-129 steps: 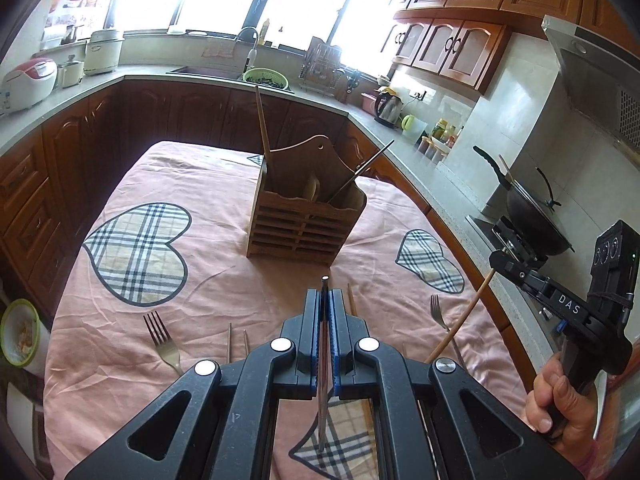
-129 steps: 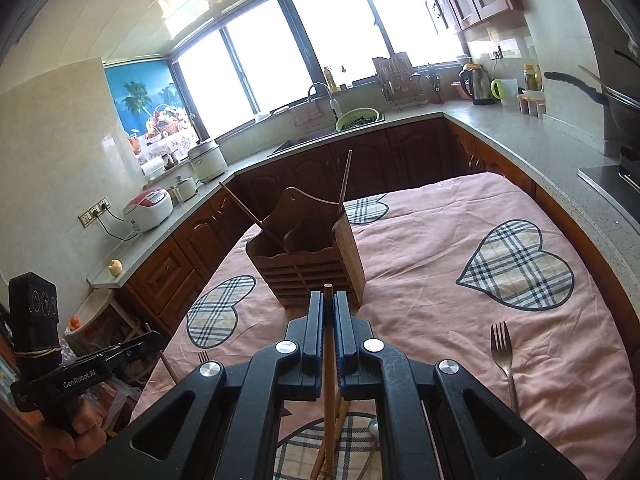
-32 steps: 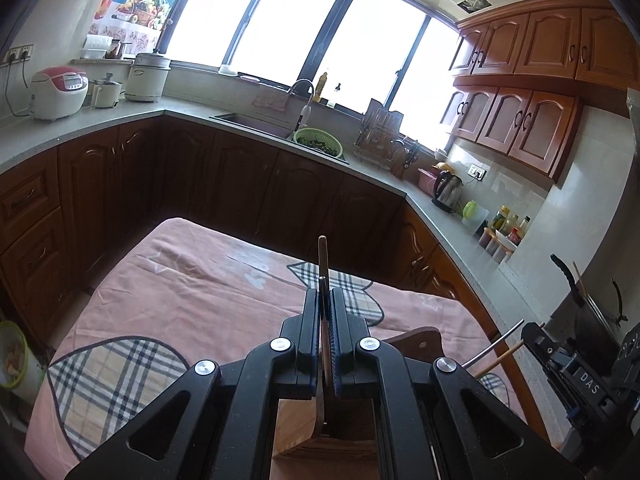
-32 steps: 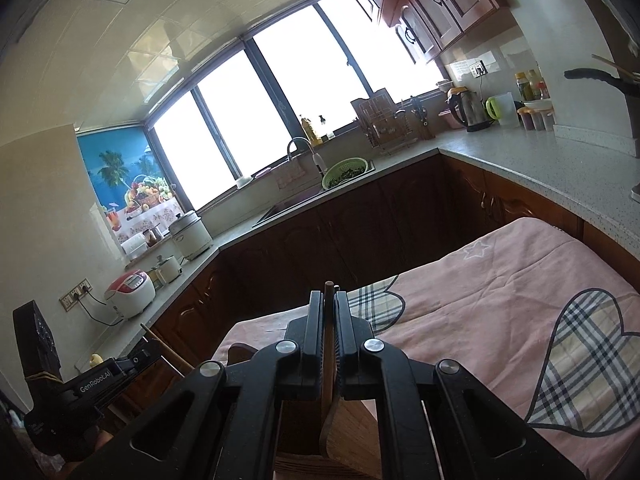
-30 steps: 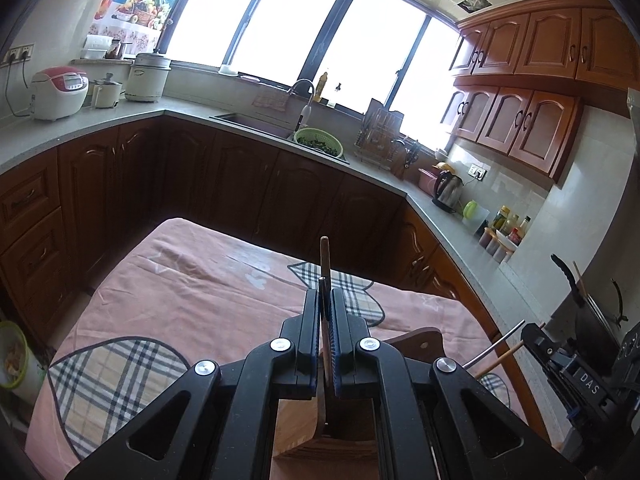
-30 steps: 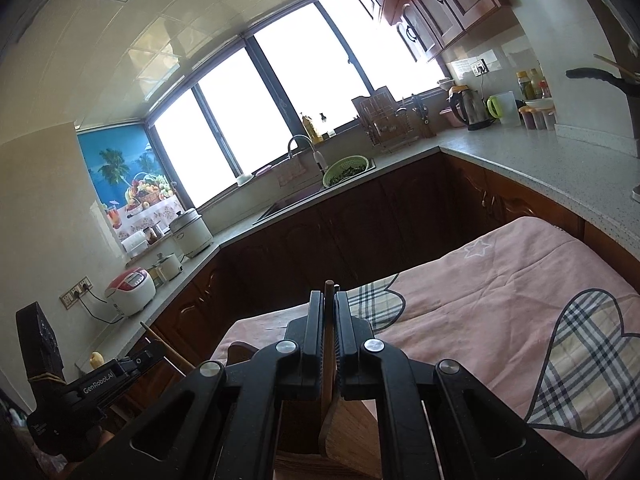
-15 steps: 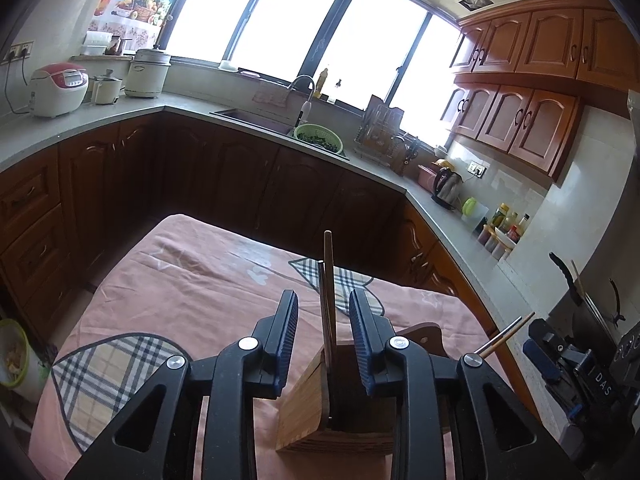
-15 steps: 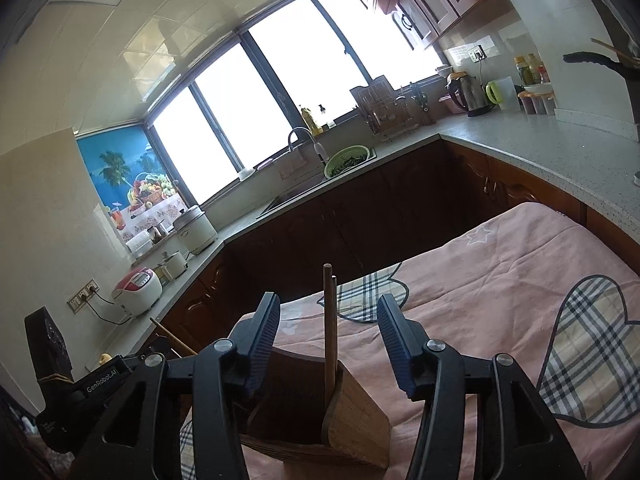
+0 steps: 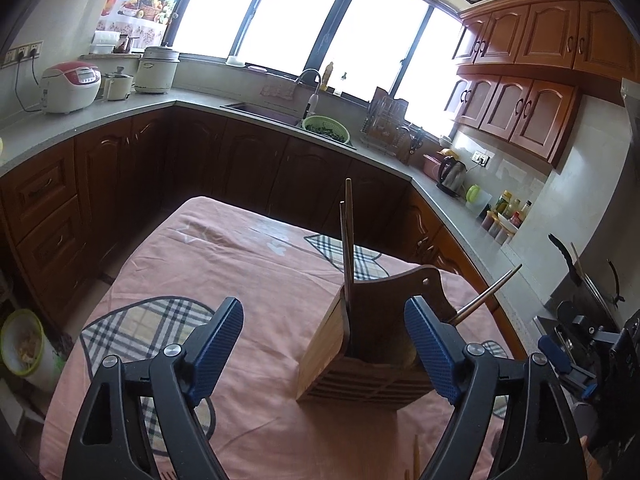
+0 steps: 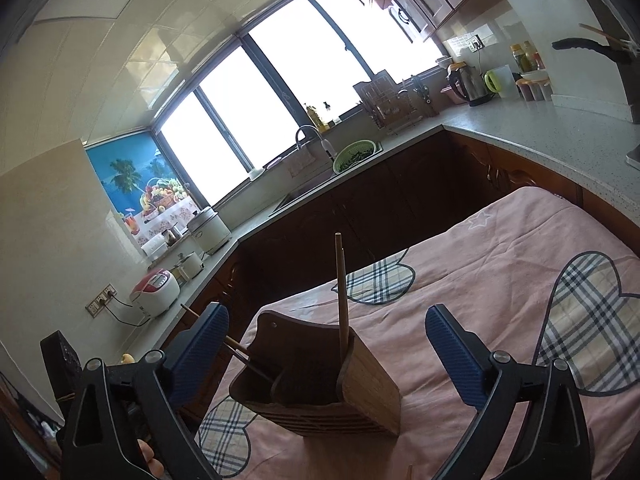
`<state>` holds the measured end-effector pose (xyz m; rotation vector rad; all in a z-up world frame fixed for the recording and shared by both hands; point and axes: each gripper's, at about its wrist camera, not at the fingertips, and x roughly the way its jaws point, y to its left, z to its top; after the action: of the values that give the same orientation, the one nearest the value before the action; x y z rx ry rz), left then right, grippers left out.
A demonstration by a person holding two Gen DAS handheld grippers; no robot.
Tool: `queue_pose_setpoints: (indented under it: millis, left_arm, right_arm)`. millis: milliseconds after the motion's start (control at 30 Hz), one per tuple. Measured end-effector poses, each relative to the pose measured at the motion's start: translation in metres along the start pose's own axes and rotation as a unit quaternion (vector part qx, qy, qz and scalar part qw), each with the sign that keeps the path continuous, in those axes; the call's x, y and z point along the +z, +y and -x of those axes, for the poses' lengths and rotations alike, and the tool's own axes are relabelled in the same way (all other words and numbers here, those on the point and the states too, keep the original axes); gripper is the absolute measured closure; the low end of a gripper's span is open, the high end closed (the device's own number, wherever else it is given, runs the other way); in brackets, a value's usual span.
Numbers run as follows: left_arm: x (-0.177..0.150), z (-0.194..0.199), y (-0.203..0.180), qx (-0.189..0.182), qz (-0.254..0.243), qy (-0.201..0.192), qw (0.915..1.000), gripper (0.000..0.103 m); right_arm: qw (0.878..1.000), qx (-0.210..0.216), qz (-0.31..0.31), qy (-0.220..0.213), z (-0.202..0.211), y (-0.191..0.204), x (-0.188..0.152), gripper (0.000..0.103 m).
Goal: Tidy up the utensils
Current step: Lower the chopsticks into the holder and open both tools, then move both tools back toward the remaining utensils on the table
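Chopsticks stand in the wooden holder mid-desk, thin, stiff and light, best pinched near the top, while both hand-held grippers, left and right, are opening, holding nothing.

The wooden holder is standing on the bench, right in front of both hand-held grippers. Tall chopsticks are sticking up from it and one stick is leaning out sideways, blocking the way above. The pink cloth is lying bare left of the holder.
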<state>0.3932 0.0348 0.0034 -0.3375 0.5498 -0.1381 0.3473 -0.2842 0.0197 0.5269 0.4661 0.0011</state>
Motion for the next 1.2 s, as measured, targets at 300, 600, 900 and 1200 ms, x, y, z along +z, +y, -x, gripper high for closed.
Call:
queue_pose_setpoints:
  millis: [300, 600, 900, 1200]
  left_arm:
    - [-0.033, 0.060, 0.013, 0.011, 0.003, 0.024, 0.9996, 0.020]
    - [-0.057, 0.114, 0.010, 0.011, 0.000, 0.047, 0.9988, 0.020]
    - [-0.078, 0.150, 0.008, 0.010, 0.002, 0.051, 0.9986, 0.020]
    - [-0.107, 0.167, 0.008, 0.005, -0.005, 0.068, 0.9976, 0.020]
  right_arm:
    - [1.000, -0.004, -0.004, 0.026, 0.042, -0.006, -0.033, 0.003]
    - [0.999, -0.007, -0.003, 0.040, 0.087, -0.004, -0.065, 0.003]
    - [0.999, -0.015, 0.003, 0.042, 0.121, -0.004, -0.089, 0.003]
    - [0.998, -0.031, 0.010, 0.051, 0.142, -0.014, -0.121, 0.003]
